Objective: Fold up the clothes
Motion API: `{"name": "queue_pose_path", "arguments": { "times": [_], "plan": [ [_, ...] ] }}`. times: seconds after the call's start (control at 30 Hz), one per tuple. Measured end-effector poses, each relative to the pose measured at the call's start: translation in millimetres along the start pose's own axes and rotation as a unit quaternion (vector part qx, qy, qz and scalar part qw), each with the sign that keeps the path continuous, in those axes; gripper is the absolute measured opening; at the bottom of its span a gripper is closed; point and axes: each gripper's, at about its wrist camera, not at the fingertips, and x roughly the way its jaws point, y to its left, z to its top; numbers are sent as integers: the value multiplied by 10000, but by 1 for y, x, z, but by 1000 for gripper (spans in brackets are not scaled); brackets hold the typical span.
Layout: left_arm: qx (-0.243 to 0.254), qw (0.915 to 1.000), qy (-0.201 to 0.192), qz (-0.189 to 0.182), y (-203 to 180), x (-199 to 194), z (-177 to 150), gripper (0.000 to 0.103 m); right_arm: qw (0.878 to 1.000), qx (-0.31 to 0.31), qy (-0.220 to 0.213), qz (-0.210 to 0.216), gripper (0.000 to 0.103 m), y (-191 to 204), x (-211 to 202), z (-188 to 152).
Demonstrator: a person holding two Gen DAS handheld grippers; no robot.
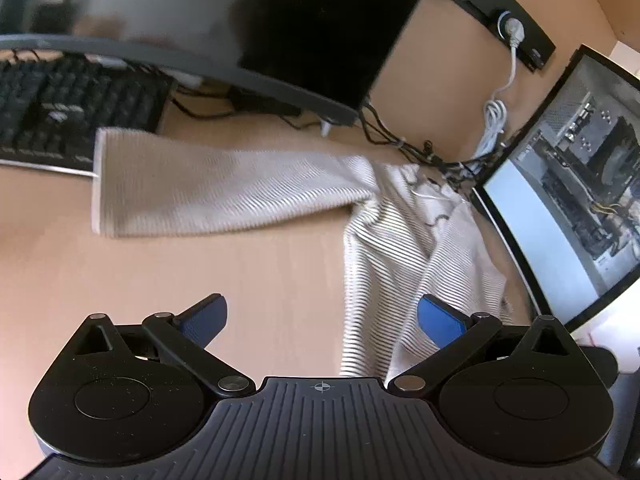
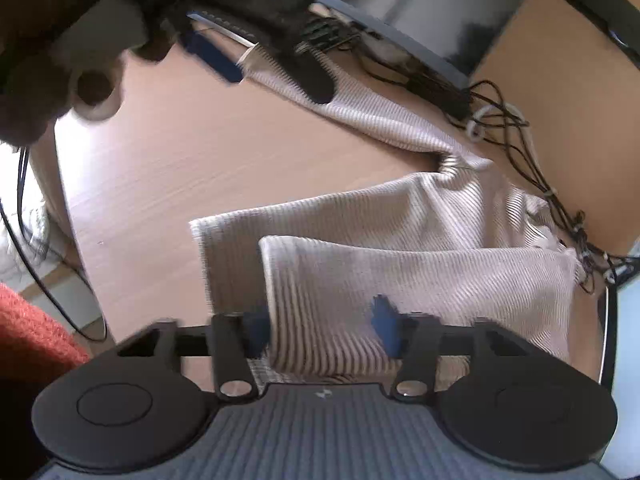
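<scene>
Left gripper: at the bottom of the left wrist view, its two blue fingers stand wide apart and grasp nothing; the bare desk shows between them.
Right gripper: at the bottom of the right wrist view, its blue fingers stand on both sides of a sleeve end, which hangs between them. They are some way apart and blurred, so I cannot tell if they really press the cloth.
Sweater: a white ribbed knit sweater that lies on the desk. In the left wrist view the body is at the lower right of centre and one long sleeve stretches flat to the left, with its cuff near the keyboard. In the right wrist view the body is in the centre and the other sleeve is folded over it, toward the camera.
Desk: light wood, it fills the middle of both views.
Keyboard: black, at the upper left of the left wrist view, behind the cuff.
Cables: a black bundle behind the sweater, in the upper centre.
Monitor: dark screen, at the top of the frame.
Computer case: at the right edge, with a clear side panel.
</scene>
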Motion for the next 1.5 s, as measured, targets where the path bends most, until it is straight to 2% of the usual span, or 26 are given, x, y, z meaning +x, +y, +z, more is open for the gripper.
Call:
{"name": "queue_pose_path", "arguments": {
  "times": [0.03, 0.13, 0.2, 0.23, 0.3, 0.4, 0.47, 0.53, 0.6, 0.67, 0.73, 0.87, 0.93, 1.07, 1.17, 1.23, 1.33, 1.5],
  "plan": [
    [81, 9999, 46, -86, -5, 5, 1, 103, 9999, 79, -96, -89, 18, -5, -4, 1],
    [351, 9986, 186, -352, -23, 20, 4, 103, 9961, 308, -463, -689, 15, -41, -27, 6],
    [531, 9968, 279, -529, -34, 30, 7, 103, 9871, 586, -657, -1334, 14, -82, -47, 12],
    [621, 9956, 325, -617, -40, 35, 8, 103, 9778, 801, -785, -1771, 14, -106, -60, 14],
    [758, 9926, 481, -822, -51, 50, 8, 103, 9500, 1139, -1067, -2704, 14, -148, -92, 17],
    [843, 9886, 742, -1005, -64, 76, 7, 103, 9101, 1188, -1384, -3722, 14, -180, -126, 21],
    [884, 9866, 901, -1033, -71, 93, 5, 103, 8998, 1159, -1337, -3988, 15, -188, -128, 20],
    [924, 9854, 1022, -997, -73, 106, 3, 103, 9023, 1161, -1104, -4002, 19, -187, -119, 11],
    [955, 9852, 1029, -979, -72, 112, 1, 103, 9100, 1254, -971, -3830, 28, -181, -109, -1],
    [973, 9863, 922, -957, -68, 113, -2, 103, 9184, 1318, -849, -3633, 53, -172, -99, -13],
    [989, 9888, 817, -762, -64, 110, -3, 103, 9309, 1600, -786, -3188, 64, -163, -90, -23],
    [1075, 9922, 631, -62, -55, 102, -3, 103, 9507, 2496, -637, -1728, 65, -152, -73, -48],
    [1052, 9926, 600, 111, -43, 91, -4, 103, 9545, 2635, -501, -1304, 65, -142, -59, -53],
    [905, 9939, 515, 370, -18, 68, -6, 103, 9665, 2370, -356, -914, 67, -115, -50, -50],
    [586, 9967, 451, 333, 0, 55, -5, 103, 9812, 1830, -177, -585, 73, -88, -58, -48],
    [302, 9982, 456, 259, 8, 49, -2, 103, 9868, 1569, 47, -395, 74, -68, -65, -53],
    [149, 9985, 492, 165, 12, 46, -2, 103, 9876, 1530, 348, -67, 74, -35, -78, -68],
    [411, 9964, 743, 82, 11, 43, -3, 103, 9842, 1705, 292, 374, 74, 9, -93, -75]
  ]
}}
